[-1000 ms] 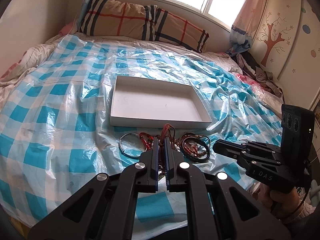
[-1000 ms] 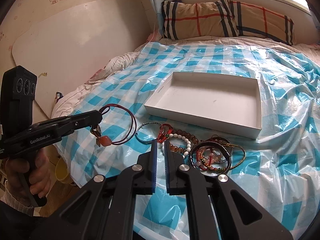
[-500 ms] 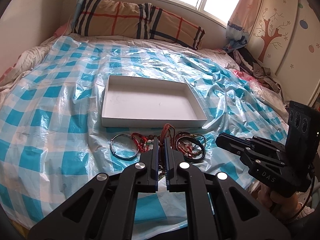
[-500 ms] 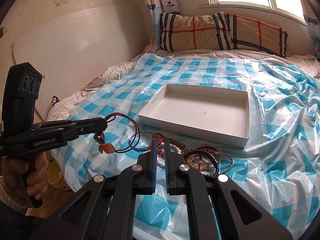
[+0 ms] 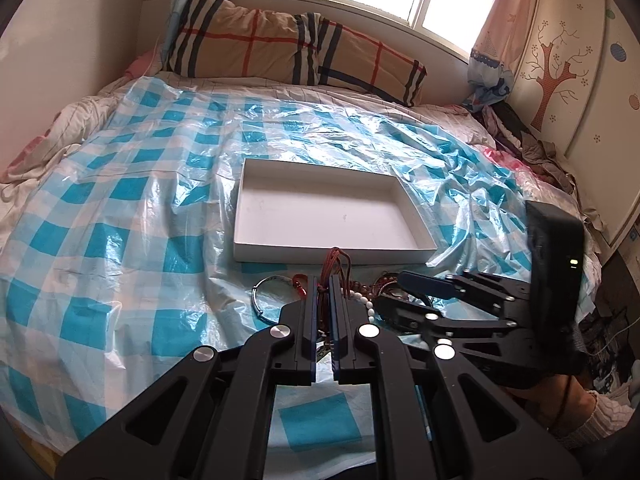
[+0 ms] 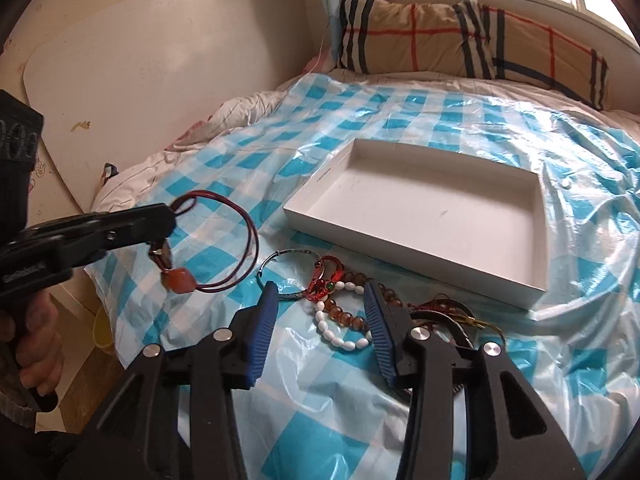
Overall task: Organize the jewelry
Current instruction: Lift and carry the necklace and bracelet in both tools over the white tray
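My left gripper is shut on a dark red cord necklace with an orange pendant, held above the bed's left edge. An empty white box lies on the blue checked plastic sheet; it also shows in the right wrist view. In front of it lies a pile of jewelry: a silver bangle, a red cord bracelet, a white bead bracelet and dark bracelets. My right gripper is open just above the bead bracelets.
A plaid pillow lies at the head of the bed under the window. A white board leans on the wall left of the bed. A cupboard with a tree picture stands on the right.
My right gripper has opened and come down close over the bead bracelets. My left gripper has lifted the cord necklace slightly and moved nearer the right gripper.
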Demonstrator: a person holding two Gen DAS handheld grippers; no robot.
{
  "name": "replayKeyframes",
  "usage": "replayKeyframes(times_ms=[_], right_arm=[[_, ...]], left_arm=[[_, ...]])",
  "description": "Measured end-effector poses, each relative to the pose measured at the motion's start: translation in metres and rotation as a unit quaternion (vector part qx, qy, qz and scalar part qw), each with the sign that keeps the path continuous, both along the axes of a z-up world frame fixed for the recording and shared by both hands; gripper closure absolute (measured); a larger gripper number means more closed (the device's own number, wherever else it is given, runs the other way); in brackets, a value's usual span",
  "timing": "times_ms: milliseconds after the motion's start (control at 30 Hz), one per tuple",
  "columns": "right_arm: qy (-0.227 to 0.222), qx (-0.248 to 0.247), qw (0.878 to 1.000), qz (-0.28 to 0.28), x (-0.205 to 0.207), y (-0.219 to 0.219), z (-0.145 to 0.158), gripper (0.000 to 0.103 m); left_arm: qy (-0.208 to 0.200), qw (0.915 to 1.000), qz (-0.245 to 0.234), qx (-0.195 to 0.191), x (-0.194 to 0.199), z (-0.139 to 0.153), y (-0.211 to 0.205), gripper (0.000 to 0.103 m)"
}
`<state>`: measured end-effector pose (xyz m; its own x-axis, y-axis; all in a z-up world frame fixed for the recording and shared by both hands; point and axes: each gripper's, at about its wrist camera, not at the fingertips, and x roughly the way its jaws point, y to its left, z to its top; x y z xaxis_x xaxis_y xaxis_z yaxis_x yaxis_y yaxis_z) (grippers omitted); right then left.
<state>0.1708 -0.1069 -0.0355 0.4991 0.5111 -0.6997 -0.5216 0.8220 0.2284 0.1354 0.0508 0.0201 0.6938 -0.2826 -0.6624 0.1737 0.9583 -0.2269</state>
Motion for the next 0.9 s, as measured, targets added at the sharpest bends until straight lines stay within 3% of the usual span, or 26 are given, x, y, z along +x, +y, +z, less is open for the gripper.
replayKeyframes(times_ms=[367, 433, 467, 533, 733, 900], right_arm=[[0.065, -0.083, 0.993, 0.052, 0.078, 0.060, -0.066, 0.058], [0.063, -0.090, 0.993, 0.051, 0.079, 0.061, -0.067, 0.070], [0.067, -0.083, 0.993, 0.055, 0.079, 0.059, -0.065, 0.088], [0.045, -0.080, 0.995, 0.049, 0.069, 0.054, -0.055, 0.094], [-0.036, -0.042, 0.997, 0.045, 0.016, 0.032, -0.009, 0.094], [-0.114, 0.004, 0.993, 0.043, -0.033, 0.009, 0.034, 0.094]], left_arm=[[0.005, 0.9999, 0.015, -0.004, 0.010, -0.009, 0.019, 0.098], [0.006, 0.9998, 0.016, -0.006, 0.011, -0.010, 0.021, 0.098], [0.006, 0.9998, 0.015, -0.006, 0.011, -0.010, 0.020, 0.098], [0.005, 0.9998, 0.015, -0.007, 0.011, -0.011, 0.021, 0.098], [-0.001, 0.9999, 0.011, -0.009, 0.007, -0.007, 0.017, 0.098], [-0.009, 0.9999, 0.002, -0.009, 0.002, 0.001, 0.008, 0.098]])
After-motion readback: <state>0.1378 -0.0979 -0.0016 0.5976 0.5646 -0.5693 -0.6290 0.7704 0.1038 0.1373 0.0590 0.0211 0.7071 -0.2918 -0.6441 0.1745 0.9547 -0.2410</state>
